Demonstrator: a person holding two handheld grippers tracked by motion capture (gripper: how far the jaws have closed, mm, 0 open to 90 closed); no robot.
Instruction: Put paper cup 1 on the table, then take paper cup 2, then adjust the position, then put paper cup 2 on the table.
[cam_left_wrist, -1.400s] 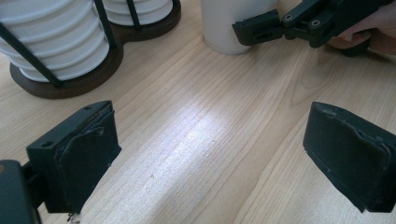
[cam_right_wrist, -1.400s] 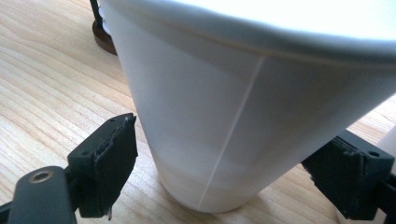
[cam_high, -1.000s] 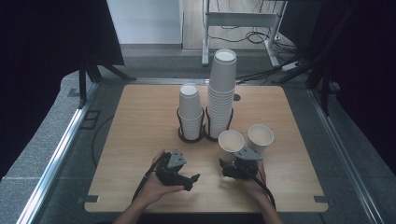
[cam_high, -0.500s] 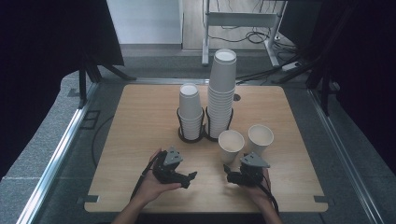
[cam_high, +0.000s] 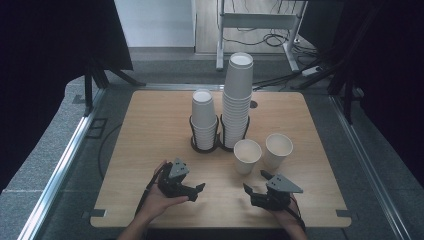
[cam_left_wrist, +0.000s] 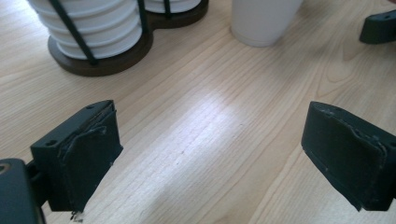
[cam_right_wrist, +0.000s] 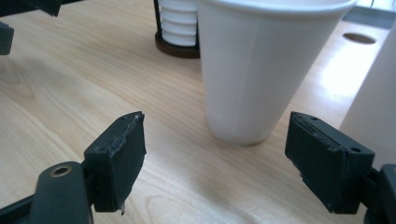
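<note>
Two loose paper cups stand upright on the wooden table (cam_high: 150, 115) just right of the black cup holder (cam_high: 216, 145), which carries a short stack (cam_high: 204, 118) and a tall stack (cam_high: 237, 100). The nearer cup (cam_high: 247, 155) sits beside the farther cup (cam_high: 278, 150). Short of the nearer cup, the right gripper (cam_high: 256, 187) has just been narrowing its jaws, which stand apart around bare wood. Left of it, the left gripper (cam_high: 198, 189) gapes over bare table too.
</note>
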